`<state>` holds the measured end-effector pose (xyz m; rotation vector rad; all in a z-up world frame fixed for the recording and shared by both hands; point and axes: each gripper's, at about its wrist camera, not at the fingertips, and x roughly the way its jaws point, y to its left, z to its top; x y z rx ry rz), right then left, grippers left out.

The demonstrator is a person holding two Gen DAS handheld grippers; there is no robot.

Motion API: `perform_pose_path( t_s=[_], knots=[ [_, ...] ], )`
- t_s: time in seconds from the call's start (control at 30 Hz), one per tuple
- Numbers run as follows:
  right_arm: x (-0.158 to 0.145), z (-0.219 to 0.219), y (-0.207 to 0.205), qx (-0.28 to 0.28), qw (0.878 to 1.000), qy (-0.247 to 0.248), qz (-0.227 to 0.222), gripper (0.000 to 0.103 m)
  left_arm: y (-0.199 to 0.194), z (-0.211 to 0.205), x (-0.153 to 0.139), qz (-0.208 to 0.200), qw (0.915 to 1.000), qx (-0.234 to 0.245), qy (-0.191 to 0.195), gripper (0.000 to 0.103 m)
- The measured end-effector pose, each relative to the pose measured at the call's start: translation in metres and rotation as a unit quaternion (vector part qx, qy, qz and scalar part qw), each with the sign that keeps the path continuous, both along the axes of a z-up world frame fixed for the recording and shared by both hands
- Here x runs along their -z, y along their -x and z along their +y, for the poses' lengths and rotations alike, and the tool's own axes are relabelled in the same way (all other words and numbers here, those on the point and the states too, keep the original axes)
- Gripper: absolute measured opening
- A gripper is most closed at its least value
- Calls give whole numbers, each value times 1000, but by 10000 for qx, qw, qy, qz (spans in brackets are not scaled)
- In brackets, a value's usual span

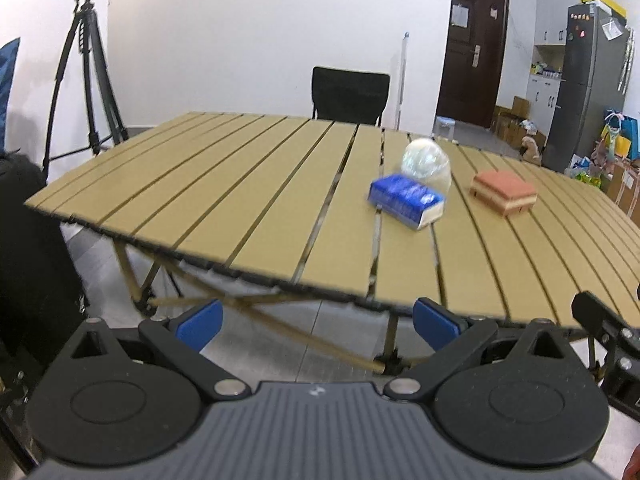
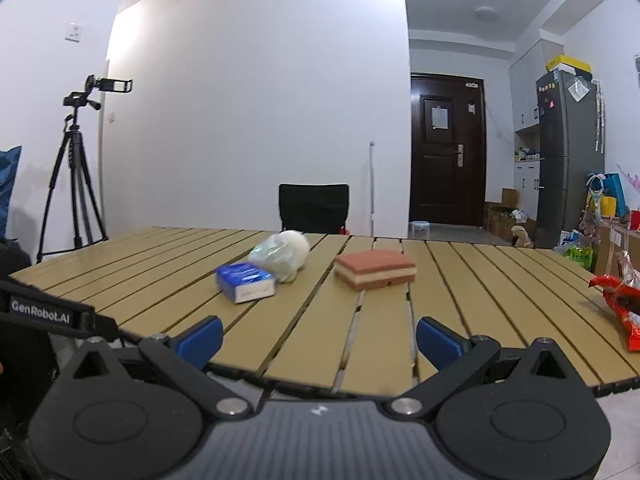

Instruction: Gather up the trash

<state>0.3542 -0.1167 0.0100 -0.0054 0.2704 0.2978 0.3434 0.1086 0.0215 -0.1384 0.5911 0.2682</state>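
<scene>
On the slatted tan table (image 1: 240, 200) (image 2: 480, 292) lie a blue tissue pack (image 1: 406, 199) (image 2: 246, 281), a crumpled clear plastic bag with a white lump (image 1: 427, 162) (image 2: 282, 256) behind it, and a red-topped layered block (image 1: 504, 192) (image 2: 375, 269). A red snack wrapper (image 2: 620, 308) lies at the table's right edge in the right wrist view. My left gripper (image 1: 318, 322) is open and empty, before the table's near edge. My right gripper (image 2: 320, 340) is open and empty, at the near edge, short of the objects.
A black chair (image 1: 350, 96) (image 2: 314, 208) stands behind the table. A camera tripod (image 1: 86, 80) (image 2: 74, 180) stands at the left. A dark door (image 2: 446, 148), a fridge (image 2: 568, 152) and cluttered bags are at the right.
</scene>
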Motion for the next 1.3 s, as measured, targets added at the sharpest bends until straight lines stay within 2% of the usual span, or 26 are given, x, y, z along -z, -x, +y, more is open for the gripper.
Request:
perform_pose_path(
  t_s=[0.1,0.53,0.93,1.17,1.3],
  knots=[
    [0,-6,-13,43,9999,-107,52,103,-15,-3,-5,-94,9999,69,-22,103],
    [3,-15,-59,200,9998,-21,68,103,-84,-28,-8,-293,9982,400,-336,103],
    [12,-36,-96,609,9976,-162,295,103,-146,-35,3,-252,9988,410,79,103],
    [14,-43,-112,755,9956,-316,447,103,-174,-40,14,22,9995,39,312,103],
    [15,-44,-117,774,9951,-392,483,103,-188,-37,23,225,9979,-80,598,103]
  ],
)
